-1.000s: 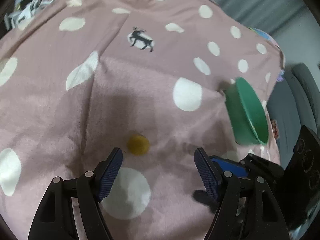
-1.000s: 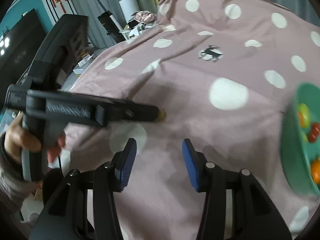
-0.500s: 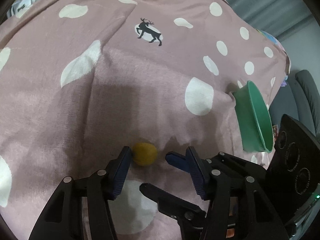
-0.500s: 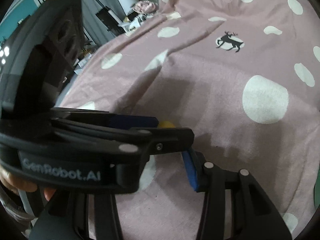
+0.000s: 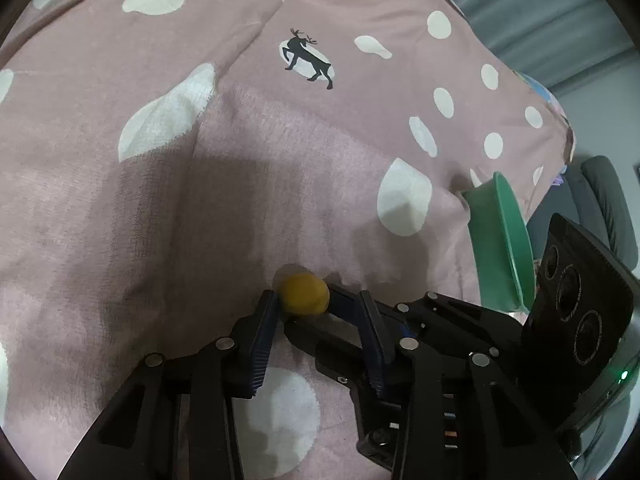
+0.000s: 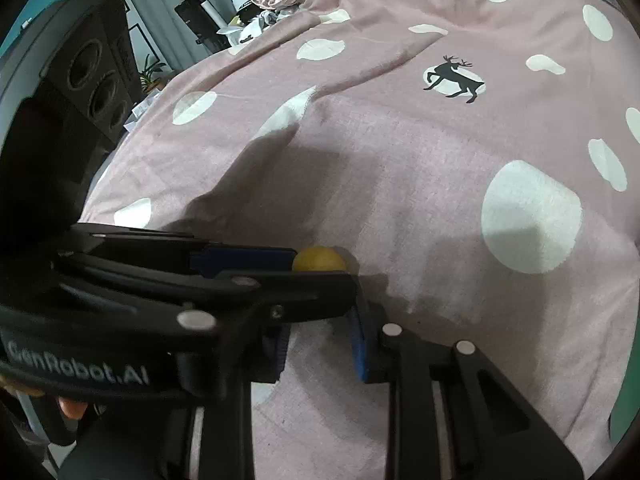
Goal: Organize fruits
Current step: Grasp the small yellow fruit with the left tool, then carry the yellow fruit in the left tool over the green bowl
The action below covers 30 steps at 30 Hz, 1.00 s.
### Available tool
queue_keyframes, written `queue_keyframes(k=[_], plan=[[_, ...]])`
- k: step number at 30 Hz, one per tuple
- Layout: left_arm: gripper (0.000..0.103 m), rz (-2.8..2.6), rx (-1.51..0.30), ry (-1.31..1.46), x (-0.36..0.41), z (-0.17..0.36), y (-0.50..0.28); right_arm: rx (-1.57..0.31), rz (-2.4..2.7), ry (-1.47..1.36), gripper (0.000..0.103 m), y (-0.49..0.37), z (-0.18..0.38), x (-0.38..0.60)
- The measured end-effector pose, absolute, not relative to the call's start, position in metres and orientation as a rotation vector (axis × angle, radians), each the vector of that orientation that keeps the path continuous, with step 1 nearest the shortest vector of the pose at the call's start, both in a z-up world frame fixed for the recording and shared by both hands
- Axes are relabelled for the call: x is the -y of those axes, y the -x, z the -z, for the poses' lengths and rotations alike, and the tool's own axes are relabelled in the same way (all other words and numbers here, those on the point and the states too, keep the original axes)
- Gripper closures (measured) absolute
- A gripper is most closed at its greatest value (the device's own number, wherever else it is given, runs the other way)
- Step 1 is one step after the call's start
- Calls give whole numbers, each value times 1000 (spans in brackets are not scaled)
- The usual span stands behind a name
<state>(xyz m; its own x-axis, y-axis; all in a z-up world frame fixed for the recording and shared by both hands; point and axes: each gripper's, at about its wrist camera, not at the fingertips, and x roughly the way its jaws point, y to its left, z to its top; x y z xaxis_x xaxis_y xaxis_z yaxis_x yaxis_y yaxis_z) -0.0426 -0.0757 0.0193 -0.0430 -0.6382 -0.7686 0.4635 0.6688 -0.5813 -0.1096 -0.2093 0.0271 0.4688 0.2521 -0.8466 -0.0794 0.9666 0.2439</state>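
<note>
A small yellow round fruit [image 5: 304, 294] lies on the pink dotted blanket [image 5: 280, 184]. My left gripper [image 5: 306, 300] is closed on it, one blue pad on each side. The fruit also shows in the right wrist view [image 6: 319, 259], past the left gripper's fingers [image 6: 240, 260]. My right gripper [image 6: 320, 344] sits just behind and under the left one, its jaws narrowly apart with nothing between them. A green bowl [image 5: 506, 240] stands at the right on the blanket, seen side-on.
The right gripper's black body [image 5: 580, 300] crowds the lower right of the left wrist view. A grey chair [image 5: 608, 200] stands beyond the blanket's right edge. Clutter and a black speaker [image 6: 92, 80] lie to the far left.
My left gripper has moved forward onto the yellow fruit and closed its pads on it. My right gripper has come in close beneath the left one and narrowed.
</note>
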Motion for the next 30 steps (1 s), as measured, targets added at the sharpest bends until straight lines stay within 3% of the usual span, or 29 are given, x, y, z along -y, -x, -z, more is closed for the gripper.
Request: queue_keyframes(k=[9, 30], plan=[[64, 903, -1336, 170, 75, -24, 47, -1045, -209, -164, 77, 112, -28, 206], [64, 1043, -1170, 57, 108, -90, 113, -862, -119, -177, 77, 192, -88, 232]])
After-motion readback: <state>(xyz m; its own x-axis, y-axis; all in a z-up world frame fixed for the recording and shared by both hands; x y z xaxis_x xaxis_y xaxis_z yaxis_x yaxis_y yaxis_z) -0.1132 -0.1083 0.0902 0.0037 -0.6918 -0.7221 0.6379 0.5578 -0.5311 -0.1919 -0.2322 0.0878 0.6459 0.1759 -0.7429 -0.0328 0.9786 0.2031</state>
